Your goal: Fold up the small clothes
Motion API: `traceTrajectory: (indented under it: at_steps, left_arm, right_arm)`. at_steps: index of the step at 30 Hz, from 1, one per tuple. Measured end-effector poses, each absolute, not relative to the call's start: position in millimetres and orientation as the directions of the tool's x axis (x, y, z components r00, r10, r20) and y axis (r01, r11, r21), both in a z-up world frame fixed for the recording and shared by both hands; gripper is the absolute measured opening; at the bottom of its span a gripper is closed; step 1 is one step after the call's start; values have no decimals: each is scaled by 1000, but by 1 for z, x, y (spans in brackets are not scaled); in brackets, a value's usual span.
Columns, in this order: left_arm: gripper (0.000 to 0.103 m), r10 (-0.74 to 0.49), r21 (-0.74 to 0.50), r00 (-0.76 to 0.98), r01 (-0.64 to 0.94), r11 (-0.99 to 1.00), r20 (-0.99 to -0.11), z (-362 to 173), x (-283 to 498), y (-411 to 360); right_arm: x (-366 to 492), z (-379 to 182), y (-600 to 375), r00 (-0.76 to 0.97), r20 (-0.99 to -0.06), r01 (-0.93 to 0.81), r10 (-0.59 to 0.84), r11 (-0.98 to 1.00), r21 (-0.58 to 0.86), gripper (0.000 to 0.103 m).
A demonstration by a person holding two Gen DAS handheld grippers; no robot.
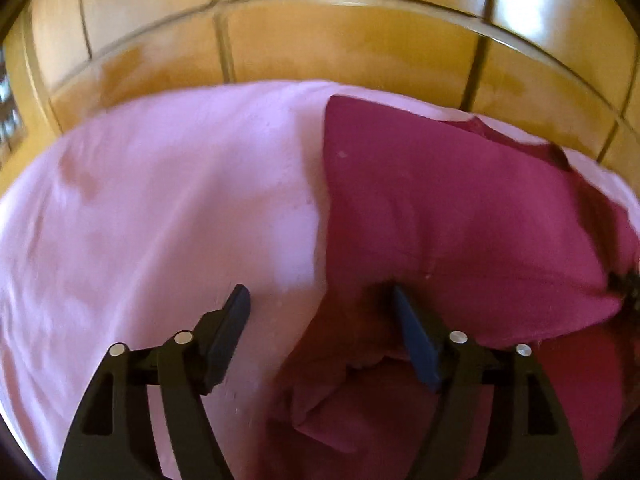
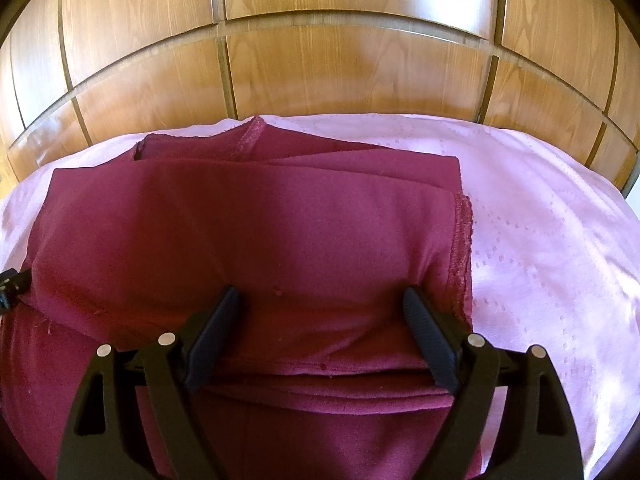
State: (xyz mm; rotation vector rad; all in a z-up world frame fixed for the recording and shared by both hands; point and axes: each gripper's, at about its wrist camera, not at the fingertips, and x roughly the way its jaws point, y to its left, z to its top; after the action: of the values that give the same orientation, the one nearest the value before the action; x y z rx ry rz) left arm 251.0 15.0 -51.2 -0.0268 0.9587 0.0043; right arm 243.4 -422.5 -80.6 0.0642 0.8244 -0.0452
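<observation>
A dark red garment [image 2: 256, 232] lies folded in layers on a pink sheet [image 2: 540, 240]; a hemmed edge runs down its right side. My right gripper [image 2: 320, 304] is open and empty, its fingers spread over the near folded edge. In the left wrist view the same garment [image 1: 460, 208] lies to the right on the pink sheet [image 1: 160, 200]. My left gripper [image 1: 320, 300] is open and empty at the garment's left edge, its right finger [image 1: 412, 332] over the red cloth and its left finger [image 1: 230, 328] over the sheet. This view is blurred.
A wooden panelled headboard or wardrobe [image 2: 340, 72] rises behind the bed and also shows in the left wrist view [image 1: 340, 40]. A small black part [image 2: 10, 284] shows at the garment's left edge.
</observation>
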Motion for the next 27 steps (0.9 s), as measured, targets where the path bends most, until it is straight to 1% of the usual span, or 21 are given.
traceTrajectory:
  at_steps: [2, 6, 10, 13, 15, 16, 17, 19, 21, 23, 25, 27]
  left_arm:
    - [73, -5, -39, 575, -47, 998, -818, -44, 240, 24]
    - [73, -32, -85, 595, -62, 994, -803, -29, 201, 33]
    - [73, -64, -105, 590, -35, 994, -805, -26, 154, 53]
    - [73, -83, -93, 582, 13, 996, -809, -25, 117, 61]
    - [72, -111, -98, 576, 54, 994, -810, -23, 95, 71]
    - [69, -121, -99, 569, 70, 993, -813, -23, 85, 74]
    - [68, -129, -99, 563, 84, 992, -816, -24, 80, 77]
    - [67, -174, -131, 546, 116, 985, -820, -25, 68, 84]
    - [63, -219, -170, 526, 141, 975, -822, -26, 58, 88]
    - [63, -240, -176, 515, 171, 969, -823, -26, 48, 87]
    - [63, -263, -184, 503, 202, 962, -823, -25, 38, 83]
    - [63, -287, -199, 485, 226, 954, -826, -25, 28, 79]
  right_arm:
    - [244, -81, -422, 677, -735, 66, -18, 997, 37, 85]
    - [243, -81, -421, 676, -736, 73, -31, 997, 26, 86]
    - [243, -79, -419, 672, -739, 80, -47, 997, 9, 88]
    - [241, -76, -416, 663, -743, 95, -87, 995, -33, 91]
    - [237, -70, -412, 650, -750, 97, -121, 992, -76, 96]
    - [232, -66, -410, 643, -754, 92, -136, 991, -100, 100]
    - [227, -64, -410, 640, -755, 89, -143, 990, -112, 100]
    - [208, -57, -415, 638, -761, 63, -116, 993, -99, 100]
    - [187, -58, -423, 606, -789, 39, -97, 995, -92, 100]
    - [163, -60, -432, 588, -805, 25, -79, 997, -79, 100]
    - [134, -65, -447, 558, -828, 24, -49, 999, -43, 100]
    - [100, -72, -461, 515, -857, 34, 12, 999, 35, 97]
